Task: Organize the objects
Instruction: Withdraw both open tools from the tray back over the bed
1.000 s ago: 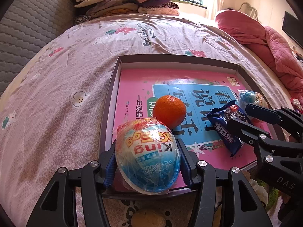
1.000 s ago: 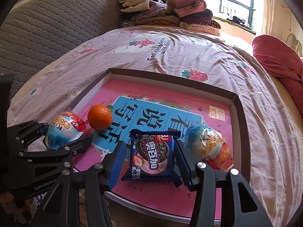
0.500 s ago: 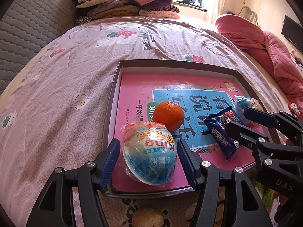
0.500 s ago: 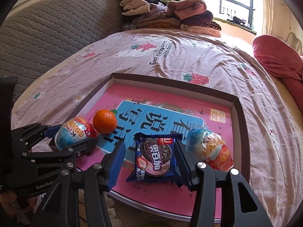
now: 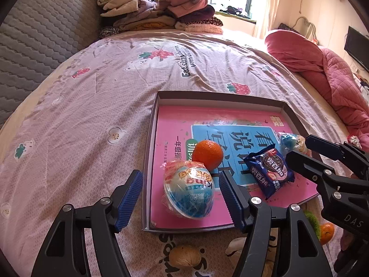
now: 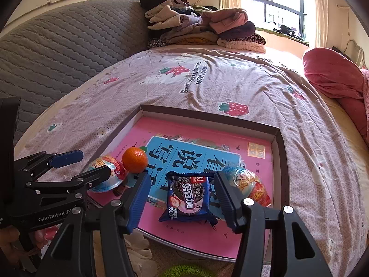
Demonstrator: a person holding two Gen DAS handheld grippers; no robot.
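The blue-and-white plastic-wrapped toy egg (image 5: 188, 190) now lies in the shallow brown box (image 5: 151, 124), low in the frame, and my left gripper (image 5: 180, 198) has just opened wide and let it go. The blue cookie packet (image 6: 190, 196) lies there too, free between my right gripper's (image 6: 182, 198) spread, just-widened jaws. Both look put away.

A home bedroom: a bed (image 6: 230, 87) under a strawberry-print sheet, folded clothes (image 6: 203, 30) stacked at its far end, beside a window (image 6: 276, 2).

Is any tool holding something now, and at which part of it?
Nothing is held. The left tool stands open around the egg, the right tool around the biscuit pack, pads clear.
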